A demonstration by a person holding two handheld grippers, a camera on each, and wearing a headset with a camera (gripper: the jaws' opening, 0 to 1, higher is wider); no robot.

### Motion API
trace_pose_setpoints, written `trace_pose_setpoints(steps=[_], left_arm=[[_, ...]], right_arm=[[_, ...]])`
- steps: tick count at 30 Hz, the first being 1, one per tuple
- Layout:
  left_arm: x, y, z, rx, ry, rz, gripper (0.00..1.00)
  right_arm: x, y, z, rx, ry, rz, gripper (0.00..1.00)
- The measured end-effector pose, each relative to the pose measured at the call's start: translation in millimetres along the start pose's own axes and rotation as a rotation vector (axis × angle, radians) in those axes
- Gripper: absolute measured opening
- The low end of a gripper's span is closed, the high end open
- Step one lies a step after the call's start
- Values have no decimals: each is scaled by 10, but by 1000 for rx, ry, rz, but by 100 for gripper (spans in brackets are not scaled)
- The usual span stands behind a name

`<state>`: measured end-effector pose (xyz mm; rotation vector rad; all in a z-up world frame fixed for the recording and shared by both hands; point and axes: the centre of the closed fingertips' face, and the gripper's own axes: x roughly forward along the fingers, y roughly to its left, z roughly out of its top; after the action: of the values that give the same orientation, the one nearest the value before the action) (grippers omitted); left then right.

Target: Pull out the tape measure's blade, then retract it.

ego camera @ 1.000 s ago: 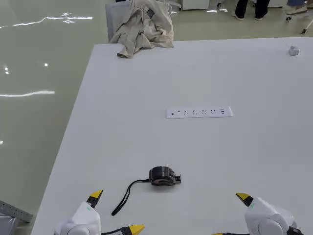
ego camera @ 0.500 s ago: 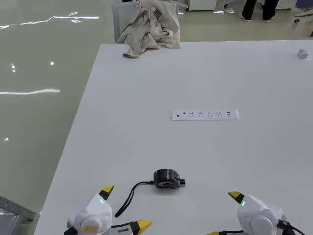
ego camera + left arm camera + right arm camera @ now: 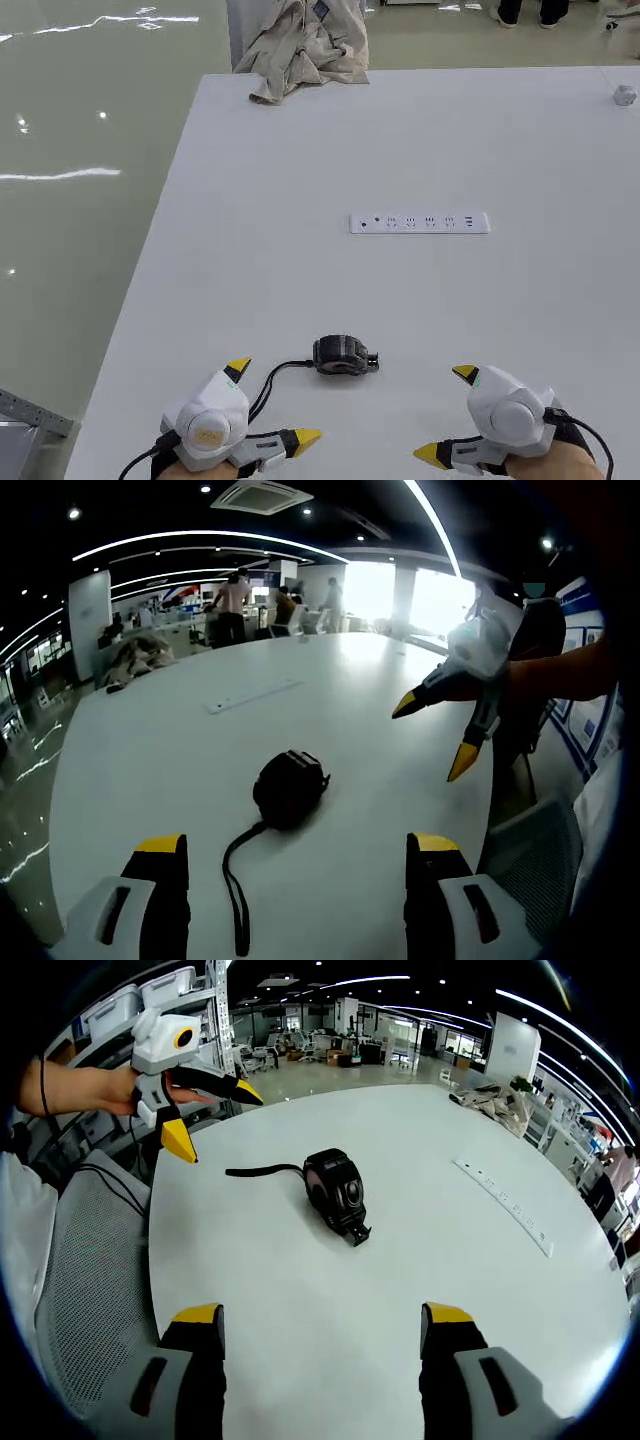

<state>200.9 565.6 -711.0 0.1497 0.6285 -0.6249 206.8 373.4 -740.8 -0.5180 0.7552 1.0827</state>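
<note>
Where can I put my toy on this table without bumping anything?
The biggest bare patch lies between the power strip and the tape measure. Another lies between the strip and the cloth at the far edge. The near edge is crowded: the tape measure, its strap, the left gripper and the right gripper gather there.

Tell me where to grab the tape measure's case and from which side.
Probably take the tape measure by its rounded black case, across the two flat faces, with the left gripper coming from the strap end. The blade tab points the other way, toward the right gripper, leaving it free.
</note>
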Motion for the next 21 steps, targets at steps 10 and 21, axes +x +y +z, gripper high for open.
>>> trace_pose_setpoints(steps=[10, 21], left_arm=[[159, 13, 44, 45, 9, -33, 86], [336, 61, 97, 88, 13, -68, 83]], right_arm=[[116, -41, 42, -52, 14, 31, 80], [279, -165, 120, -103, 15, 59, 75]])
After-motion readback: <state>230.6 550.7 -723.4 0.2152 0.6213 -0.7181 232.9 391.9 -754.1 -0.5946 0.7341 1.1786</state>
